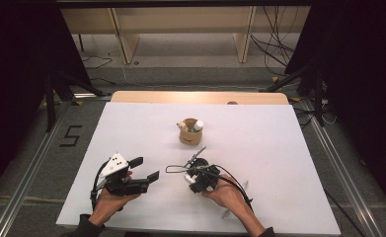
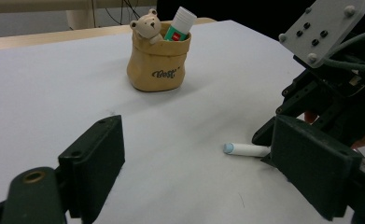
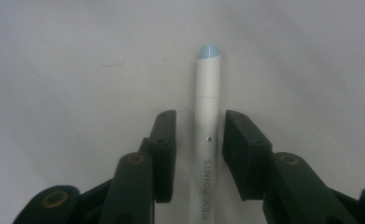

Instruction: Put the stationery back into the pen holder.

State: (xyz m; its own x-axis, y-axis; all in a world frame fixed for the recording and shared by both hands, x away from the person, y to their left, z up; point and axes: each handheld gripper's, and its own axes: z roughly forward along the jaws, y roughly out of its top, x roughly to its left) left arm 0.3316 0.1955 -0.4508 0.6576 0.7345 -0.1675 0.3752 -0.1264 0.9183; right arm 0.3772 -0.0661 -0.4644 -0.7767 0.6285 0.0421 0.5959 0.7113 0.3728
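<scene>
Fingers [image 3: 245, 154] of right gripper [image 3: 198, 154] straddling slim white pen [image 3: 207, 121], pale blue tip, not yet pinching, left fingers [image 2: 96, 158] spread

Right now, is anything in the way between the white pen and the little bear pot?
Nothing visible is. The white pen lies on the table between the right gripper jaws, which straddle it. Bare white surface stretches from there to the bear pot.

**What the frames leave unclear**

The white pen [image 3: 207, 140] runs off the right gripper view at six o'clock, its print cut after "KEY POINTS". In the left gripper view, the right gripper [image 2: 311, 140] hides the pen's rear end at three o'clock. The tube [image 2: 180, 23] in the bear pouch [image 2: 157, 65] shows its top alone; its label is unreadable.
</scene>
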